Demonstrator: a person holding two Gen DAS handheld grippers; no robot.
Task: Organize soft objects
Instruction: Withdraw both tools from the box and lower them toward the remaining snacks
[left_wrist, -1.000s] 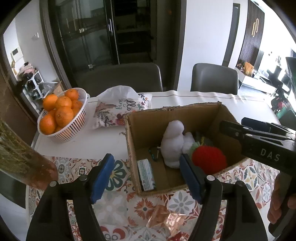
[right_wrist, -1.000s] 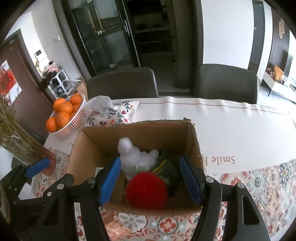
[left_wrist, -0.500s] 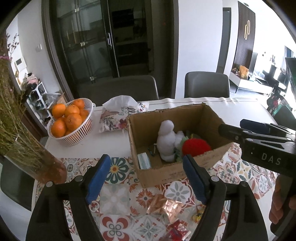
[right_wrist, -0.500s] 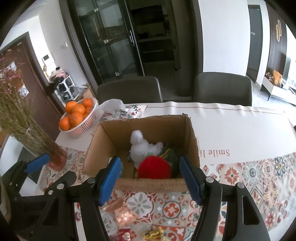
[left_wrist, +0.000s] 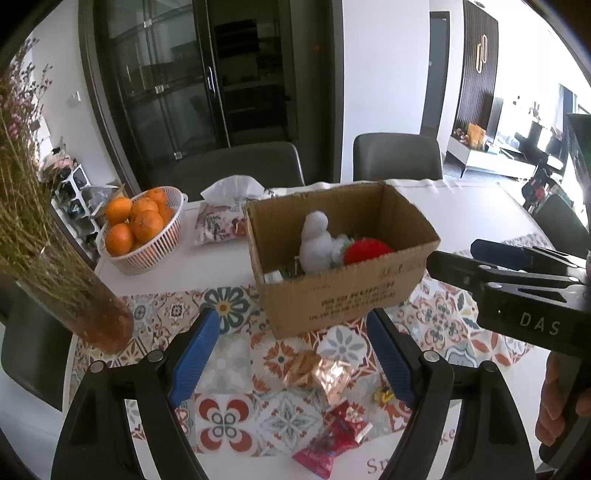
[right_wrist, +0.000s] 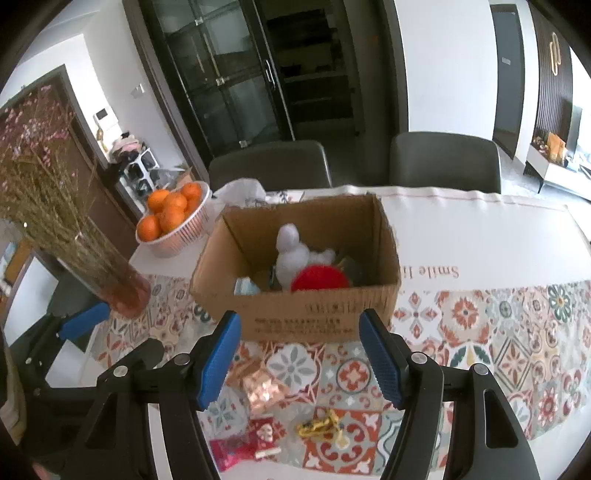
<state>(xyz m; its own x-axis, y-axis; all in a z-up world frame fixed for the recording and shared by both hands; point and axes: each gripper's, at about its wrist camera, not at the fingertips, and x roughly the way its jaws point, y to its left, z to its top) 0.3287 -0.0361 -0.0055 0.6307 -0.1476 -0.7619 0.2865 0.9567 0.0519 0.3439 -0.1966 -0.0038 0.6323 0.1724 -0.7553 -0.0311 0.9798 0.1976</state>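
Observation:
A cardboard box (left_wrist: 343, 291) (right_wrist: 314, 314) stands on the patterned tablecloth. Inside it sit a white plush toy (left_wrist: 316, 242) (right_wrist: 291, 254) and a red fuzzy ball (left_wrist: 367, 249) (right_wrist: 319, 278). My left gripper (left_wrist: 295, 354) is open and empty, in front of the box. My right gripper (right_wrist: 301, 358) is open and empty, also in front of the box; it shows from the side in the left wrist view (left_wrist: 517, 280). A shiny copper wrapper (left_wrist: 321, 373) (right_wrist: 260, 386), a red packet (left_wrist: 332, 439) (right_wrist: 240, 443) and a small yellow item (right_wrist: 321, 424) lie on the cloth near me.
A white basket of oranges (left_wrist: 142, 229) (right_wrist: 173, 221) and a floral tissue pouch (left_wrist: 221, 218) sit behind the box on the left. A vase of dried flowers (left_wrist: 62, 258) (right_wrist: 107, 273) stands at the left. Two grey chairs (right_wrist: 443, 162) line the far edge.
Both grippers have pulled back and up from the box; they were over its opening, now it stands further away and the wrappers on the cloth have come into view.

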